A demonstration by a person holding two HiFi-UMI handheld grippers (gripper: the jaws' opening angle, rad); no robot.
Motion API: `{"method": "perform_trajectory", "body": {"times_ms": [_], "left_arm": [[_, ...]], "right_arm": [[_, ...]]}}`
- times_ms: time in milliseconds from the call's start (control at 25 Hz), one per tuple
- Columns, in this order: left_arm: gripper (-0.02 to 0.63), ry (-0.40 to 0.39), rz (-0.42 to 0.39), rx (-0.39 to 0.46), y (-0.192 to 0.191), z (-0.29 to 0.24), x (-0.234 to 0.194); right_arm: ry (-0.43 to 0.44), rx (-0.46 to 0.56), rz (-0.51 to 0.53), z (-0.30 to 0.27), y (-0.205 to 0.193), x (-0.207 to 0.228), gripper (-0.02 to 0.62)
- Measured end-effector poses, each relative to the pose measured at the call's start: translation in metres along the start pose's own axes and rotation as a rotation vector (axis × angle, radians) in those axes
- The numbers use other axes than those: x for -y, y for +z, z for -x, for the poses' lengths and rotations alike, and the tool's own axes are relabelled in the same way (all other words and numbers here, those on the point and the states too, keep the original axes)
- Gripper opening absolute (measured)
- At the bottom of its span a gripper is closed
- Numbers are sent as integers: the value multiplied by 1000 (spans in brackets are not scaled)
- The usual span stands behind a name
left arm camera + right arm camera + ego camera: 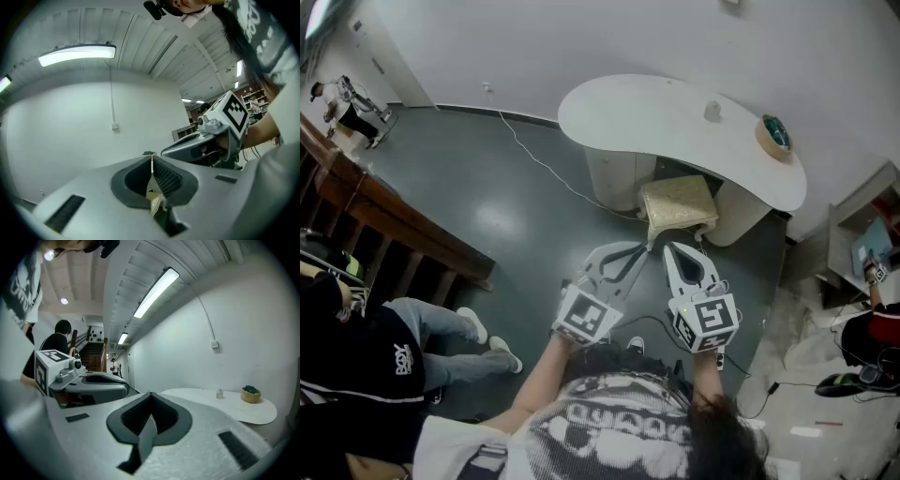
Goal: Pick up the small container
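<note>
small container [712, 111] on table [619, 108] | bowl [775, 137] right of it | stool [679, 202] perhaps beneath

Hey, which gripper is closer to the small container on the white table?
Right, but only slightly. The right gripper is short of the small container, which lies ahead and rightward; the left gripper is alongside, farther left. Neither touches it.
</note>
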State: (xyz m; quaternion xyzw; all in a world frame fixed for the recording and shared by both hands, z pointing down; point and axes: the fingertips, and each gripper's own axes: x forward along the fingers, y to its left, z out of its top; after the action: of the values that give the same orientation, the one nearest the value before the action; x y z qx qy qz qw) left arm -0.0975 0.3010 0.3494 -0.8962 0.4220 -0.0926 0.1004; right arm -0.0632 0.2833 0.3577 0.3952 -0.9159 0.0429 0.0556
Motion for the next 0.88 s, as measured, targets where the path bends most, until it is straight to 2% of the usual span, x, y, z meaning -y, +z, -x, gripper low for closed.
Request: {"method": "perform_trajectory", "body": {"times_ms": [360,880], "left_arm": [[12,-2,0,-12,-2,-19,12],[12,7,-3,-31,1,-45,34]], "right_arm": [[7,29,-50,9,-3,23,-3],[-41,14,-83,38,-21,72,-3]]}}
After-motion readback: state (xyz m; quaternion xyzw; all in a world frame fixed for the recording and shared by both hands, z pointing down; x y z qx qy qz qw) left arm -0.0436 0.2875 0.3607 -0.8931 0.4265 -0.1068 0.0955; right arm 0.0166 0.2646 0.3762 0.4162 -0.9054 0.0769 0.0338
